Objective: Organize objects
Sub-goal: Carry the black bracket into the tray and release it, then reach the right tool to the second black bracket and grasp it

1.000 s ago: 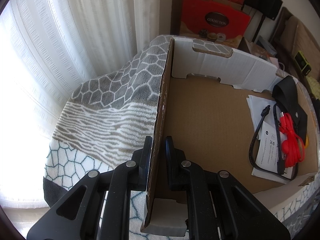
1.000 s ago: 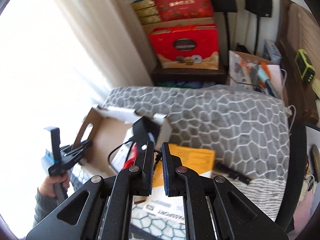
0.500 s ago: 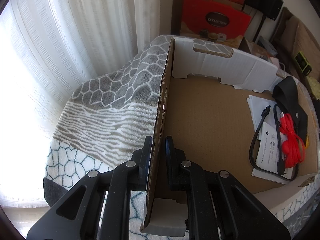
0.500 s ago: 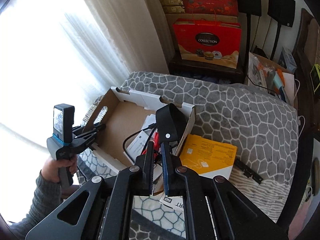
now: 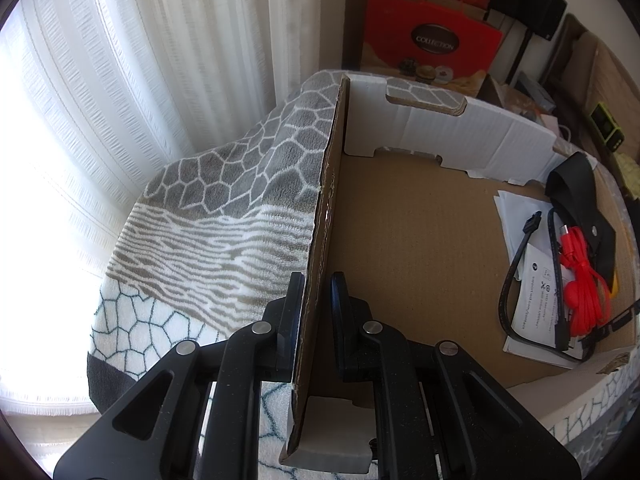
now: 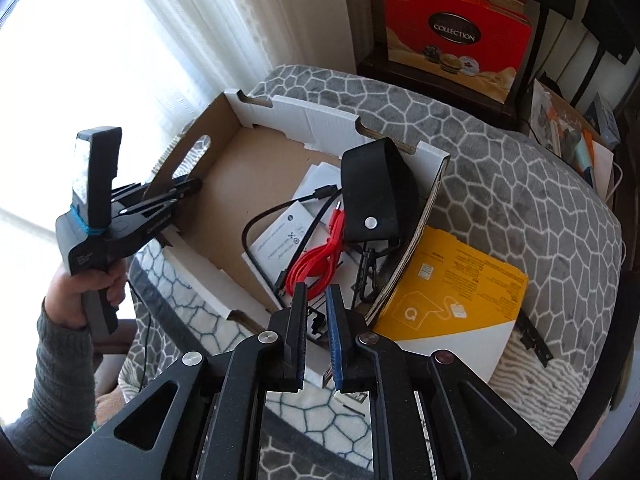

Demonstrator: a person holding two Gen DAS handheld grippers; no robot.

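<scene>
A shallow cardboard box (image 6: 224, 184) lies on a patterned blanket. My left gripper (image 5: 317, 286) is shut on the box's left wall (image 5: 328, 216); it also shows in the right wrist view (image 6: 188, 186). Inside at the box's right end lie white papers (image 5: 536, 300), a black cable (image 5: 516, 264), a red cable (image 5: 580, 280) and a black leather pouch (image 6: 376, 192) leaning on the wall. My right gripper (image 6: 317, 294) hovers above the box's near right corner, jaws narrowly apart and empty. A yellow and white box (image 6: 456, 292) lies just right of the cardboard box.
The grey and white blanket (image 6: 520, 168) covers the surface. A black strap (image 6: 534, 340) lies on it at right. A red gift bag (image 6: 456, 36) stands on a dark stand behind. White curtains (image 5: 120, 80) hang at left. Clutter (image 6: 572, 136) sits far right.
My right gripper's view has swung left and closer over the box, and its jaws have parted slightly. My left gripper has stayed clamped on the box wall.
</scene>
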